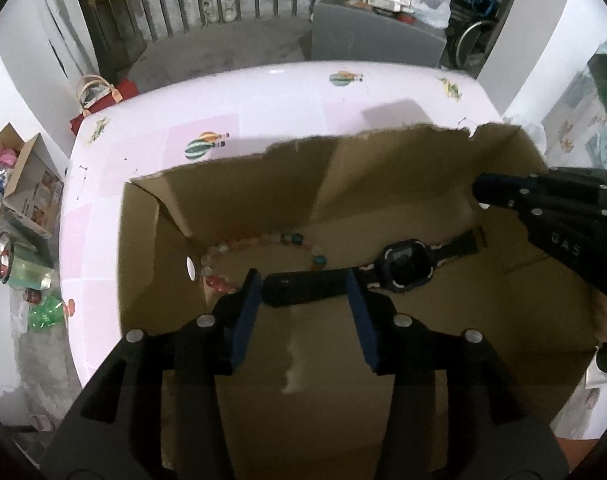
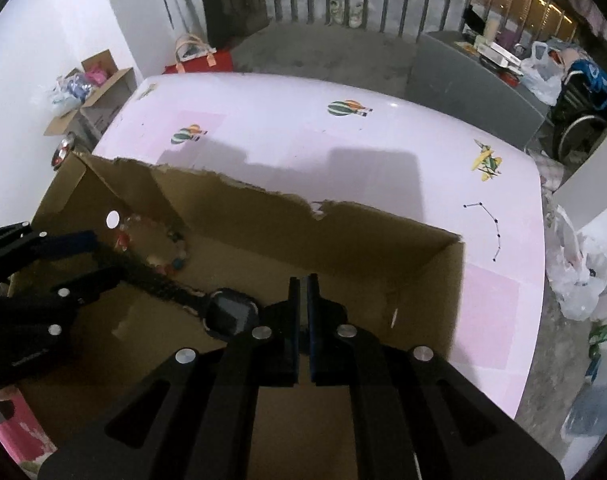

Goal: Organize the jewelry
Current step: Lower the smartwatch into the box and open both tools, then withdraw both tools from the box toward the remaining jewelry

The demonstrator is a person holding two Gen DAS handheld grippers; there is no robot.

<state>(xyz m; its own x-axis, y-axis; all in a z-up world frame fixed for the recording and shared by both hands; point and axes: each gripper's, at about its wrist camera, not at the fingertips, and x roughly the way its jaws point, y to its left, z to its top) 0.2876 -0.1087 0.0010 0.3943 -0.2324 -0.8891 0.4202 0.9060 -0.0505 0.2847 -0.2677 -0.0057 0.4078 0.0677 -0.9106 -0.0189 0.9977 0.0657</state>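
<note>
Lying between the spread fingers of the left gripper (image 1: 305, 292), untouched, is the black watch (image 1: 399, 266) strap inside the cardboard box (image 1: 231, 184). Right gripper (image 2: 302, 280) is clenched empty just right of the watch face; a bead bracelet (image 1: 263, 242) sits beyond.

Brown cardboard box (image 1: 231, 196), black watch (image 1: 403, 266), multicoloured bead bracelet (image 1: 263, 240), pink checked tablecloth (image 2: 383, 132)

The setting was a domestic storage or garage-type space: bare concrete floor (image 2: 335, 52), metal railing (image 1: 207, 4), a wheelchair (image 1: 473, 24), plastic bags (image 2: 579, 280) and an open carton (image 2: 99, 88) of clutter.
</note>
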